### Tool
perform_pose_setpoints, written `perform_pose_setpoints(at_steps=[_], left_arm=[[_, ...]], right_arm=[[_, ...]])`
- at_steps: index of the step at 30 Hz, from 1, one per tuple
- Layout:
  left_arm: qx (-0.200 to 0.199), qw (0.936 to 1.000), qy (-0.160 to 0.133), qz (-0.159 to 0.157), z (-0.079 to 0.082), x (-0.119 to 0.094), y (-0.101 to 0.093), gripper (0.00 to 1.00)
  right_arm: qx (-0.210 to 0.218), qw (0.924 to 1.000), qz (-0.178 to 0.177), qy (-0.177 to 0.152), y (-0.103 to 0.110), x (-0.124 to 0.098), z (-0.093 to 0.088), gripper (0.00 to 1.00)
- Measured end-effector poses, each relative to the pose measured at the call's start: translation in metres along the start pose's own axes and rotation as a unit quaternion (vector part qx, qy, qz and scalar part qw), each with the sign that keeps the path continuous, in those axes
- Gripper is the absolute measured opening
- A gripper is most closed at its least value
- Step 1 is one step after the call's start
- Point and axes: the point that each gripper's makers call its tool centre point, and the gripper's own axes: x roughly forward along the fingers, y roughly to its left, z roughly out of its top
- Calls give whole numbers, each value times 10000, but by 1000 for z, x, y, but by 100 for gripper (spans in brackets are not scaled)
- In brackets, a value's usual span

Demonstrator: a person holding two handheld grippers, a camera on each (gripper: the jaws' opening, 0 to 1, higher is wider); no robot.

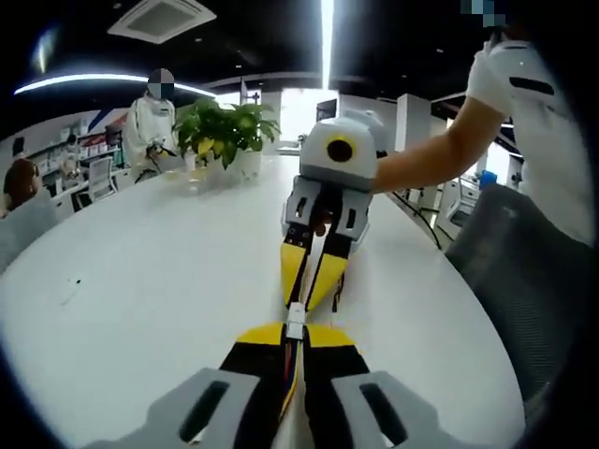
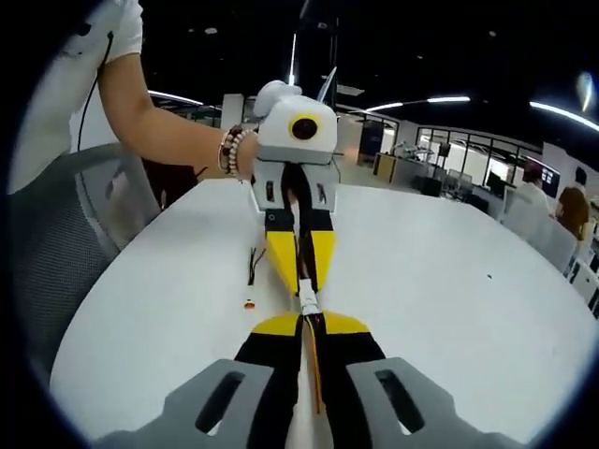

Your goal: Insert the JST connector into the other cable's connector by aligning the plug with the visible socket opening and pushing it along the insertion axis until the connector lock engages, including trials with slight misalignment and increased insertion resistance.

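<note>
In the left gripper view, the left gripper rises from the bottom with its yellow-and-black jaws pressed together on a thin bundle of coloured wires, the cable, which runs down between them. At the tips sits the small white JST connector, held just above the white table. Directly opposite, the right gripper points back toward the camera, its yellow jaws pinched together so that its tips meet the white connector from the far side. The two grippers stand tip to tip in one line, with the connector between them. A person's bare forearm reaches in from the right to the right gripper. A potted green plant stands on the far part of the table, and a grey chair back sits beside the table's right edge.

In the right gripper view, the right gripper pinches an orange-wired cable, with the white connector at its tips. The left gripper faces it, jaws closed on the same joint. Whether the plug is fully seated in the socket cannot be told. A short loose piece of dark wire lies on the table left of the jaws, with a tiny orange bit just beside it. A wrist with a beaded bracelet holds the left gripper.
</note>
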Motion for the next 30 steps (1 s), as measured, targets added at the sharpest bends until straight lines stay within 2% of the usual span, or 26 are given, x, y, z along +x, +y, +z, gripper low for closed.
perform_pose_setpoints(at_steps=[17, 30], left_arm=[[-183, 9991, 358, 120, -22, 13, 23, 1], [-340, 9983, 417, 202, -22, 17, 21, 1]], right_arm=[[354, 9990, -252, 129, -15, 11, -23, 4], [484, 9982, -332, 92, -18, 13, -26, 5]])
